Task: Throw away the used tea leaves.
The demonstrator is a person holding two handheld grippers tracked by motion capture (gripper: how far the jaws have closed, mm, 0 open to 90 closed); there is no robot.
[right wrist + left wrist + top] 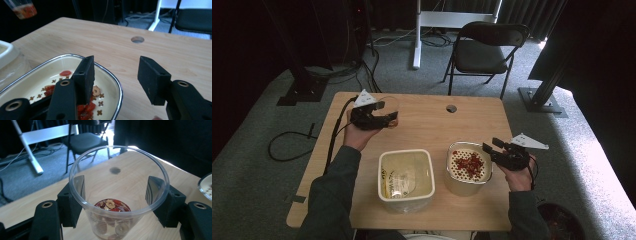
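Cup point(117, 195) clamped between left gripper point(116, 192) jaws.

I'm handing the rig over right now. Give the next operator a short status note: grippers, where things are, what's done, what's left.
Left gripper: shut on the clear plastic cup, held at the table's far left; red and tan fruit slices lie in its bottom.
Right gripper: open, holding nothing, jaws straddling the near right rim of the metal-rimmed dish.
More red pieces lie in that dish. The white tub stands to its left, with something pale inside that I cannot make out.
Done: some slices are in the cup. Left: probably moving the dish's pieces.
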